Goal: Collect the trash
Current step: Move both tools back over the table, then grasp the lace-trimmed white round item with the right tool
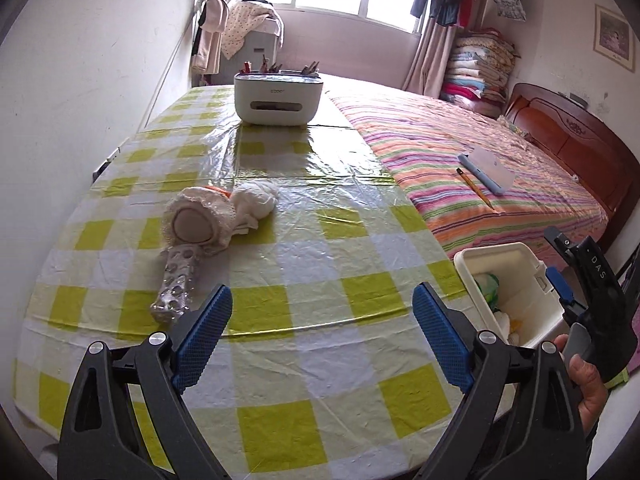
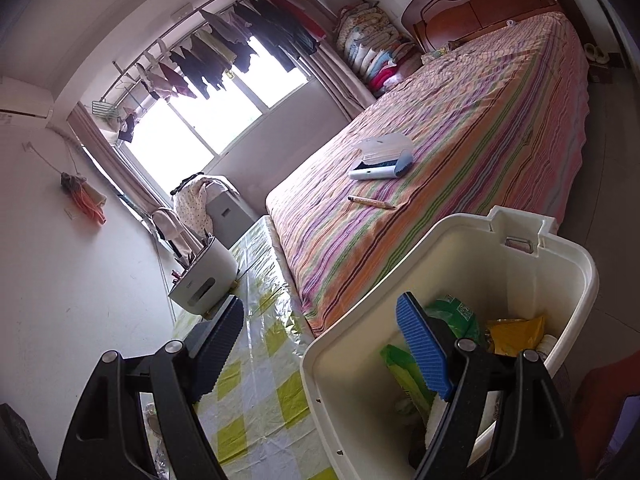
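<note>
Bedroom clutter frames your workspace: a table (image 1: 304, 248) under a glossy green-and-white checked cover stands against the wall, with a striped bed (image 1: 480, 160) butted along its far side and laundry hanging over the bright window.

Your left gripper (image 1: 322, 332) hangs above the near part of the table, angled down at the cloth, its blue pads spread wide with nothing between them. That wide stance suits a first pass over bulky, soft rubbish rather than a pinch on something thin.

What is left to collect sits ahead and to the left of it: a rounded item wrapped in cream foam netting (image 1: 200, 226), a wad of white tissue (image 1: 256, 200) touching its far side, and a silvery perforated sleeve (image 1: 176, 284) lying just below the netted piece. All three are near one another, so I judge one approach line would serve them.

The cream waste bin (image 2: 448, 280) stands off the table's right edge, by the bed, close enough to drop things in without a long carry. It already holds green and yellow wrappers (image 2: 456, 316) and some white scraps.

Your right gripper (image 2: 320, 344) is parked by the bin's rim, jaws apart and gripping nothing; one pad sits over the bin's mouth, the other over the table cover. Whether you mean it to steady the bin I cannot tell.

A white desk organiser (image 1: 278, 98) at the table's far end, and a pencil (image 1: 476, 190) and case (image 1: 486, 172) on the bed, look like keepers.
</note>
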{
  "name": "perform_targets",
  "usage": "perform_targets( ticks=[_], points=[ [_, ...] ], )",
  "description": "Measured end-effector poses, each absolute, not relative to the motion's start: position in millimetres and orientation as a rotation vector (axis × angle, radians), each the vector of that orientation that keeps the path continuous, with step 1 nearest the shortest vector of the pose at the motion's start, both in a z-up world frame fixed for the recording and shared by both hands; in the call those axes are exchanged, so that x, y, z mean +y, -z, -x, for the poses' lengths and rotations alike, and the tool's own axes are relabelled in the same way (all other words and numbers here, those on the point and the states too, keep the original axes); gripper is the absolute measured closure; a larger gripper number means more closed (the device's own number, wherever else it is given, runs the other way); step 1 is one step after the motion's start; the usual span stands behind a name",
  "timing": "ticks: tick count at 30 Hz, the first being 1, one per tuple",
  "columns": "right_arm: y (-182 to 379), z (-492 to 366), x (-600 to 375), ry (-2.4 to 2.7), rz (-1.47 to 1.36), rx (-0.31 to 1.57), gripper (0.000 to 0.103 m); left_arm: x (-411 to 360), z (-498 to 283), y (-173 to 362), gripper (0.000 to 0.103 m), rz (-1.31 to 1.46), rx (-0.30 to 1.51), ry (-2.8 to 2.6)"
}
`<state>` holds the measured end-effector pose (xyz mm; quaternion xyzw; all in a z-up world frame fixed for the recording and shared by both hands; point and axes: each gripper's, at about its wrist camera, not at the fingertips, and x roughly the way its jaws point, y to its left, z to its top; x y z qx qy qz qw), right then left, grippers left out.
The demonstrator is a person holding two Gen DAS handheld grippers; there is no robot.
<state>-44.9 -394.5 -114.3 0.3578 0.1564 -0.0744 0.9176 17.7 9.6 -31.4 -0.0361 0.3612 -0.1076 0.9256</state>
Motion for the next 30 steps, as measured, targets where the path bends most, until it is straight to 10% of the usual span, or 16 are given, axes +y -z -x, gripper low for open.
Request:
perform_targets(
  ticks=[30],
  points=[
    [85.4, -76.3, -152.0, -0.551, -0.232, 0.699, 0.026, 148.9, 20.0, 50.3, 0.013, 0.302, 0.822, -0.005]
  ],
)
